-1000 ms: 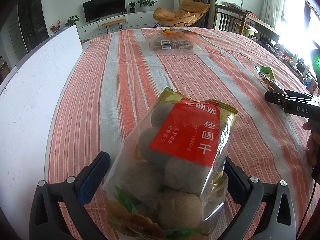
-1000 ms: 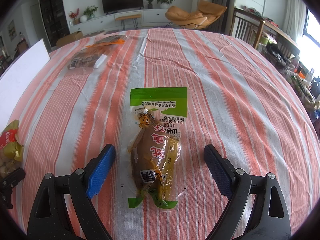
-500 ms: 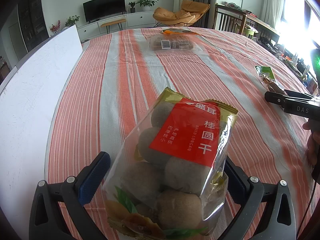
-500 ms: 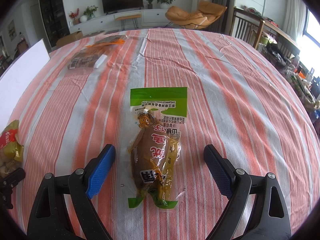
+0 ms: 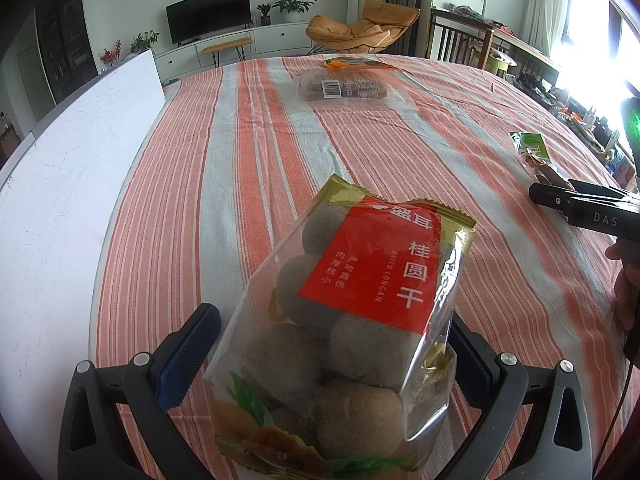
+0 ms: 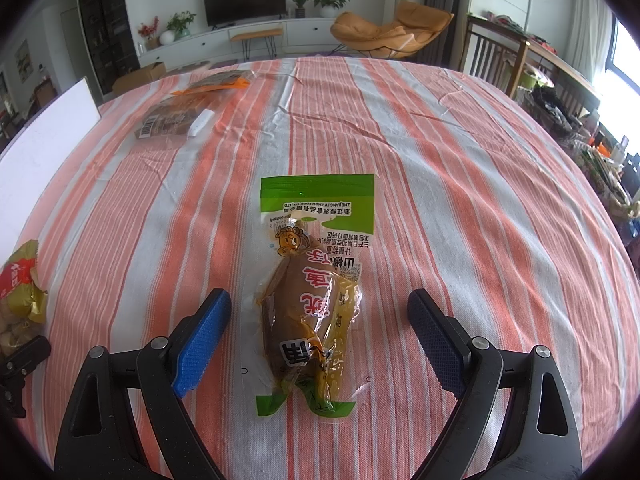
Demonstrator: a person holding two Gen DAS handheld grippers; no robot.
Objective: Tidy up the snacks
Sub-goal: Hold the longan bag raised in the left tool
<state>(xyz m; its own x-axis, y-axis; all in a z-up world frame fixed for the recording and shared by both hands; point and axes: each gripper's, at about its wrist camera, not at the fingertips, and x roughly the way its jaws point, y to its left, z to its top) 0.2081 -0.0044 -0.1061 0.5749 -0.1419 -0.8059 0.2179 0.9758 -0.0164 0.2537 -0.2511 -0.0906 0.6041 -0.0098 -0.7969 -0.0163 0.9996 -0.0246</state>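
A clear bag of dried longans (image 5: 360, 300) with a red label and gold rim stands tilted between the fingers of my left gripper (image 5: 334, 316). The blue left pad sits just off the bag's side, and the bag hides most of the right pad. The same bag (image 6: 18, 296) shows at the right wrist view's far left edge. My right gripper (image 6: 320, 298) is open, one finger on each side of a green-topped packet with a brown snack (image 6: 316, 280) lying flat on the striped cloth. Neither pad touches it. That gripper (image 5: 580, 208) also appears at the right of the left wrist view.
A clear pack of brown bars (image 5: 344, 88) and an orange-trimmed pack (image 5: 352, 63) lie at the table's far side. A white board (image 5: 60, 184) runs along the left edge. A hand (image 5: 626, 292) holds the right gripper. Chairs and a sideboard stand beyond the table.
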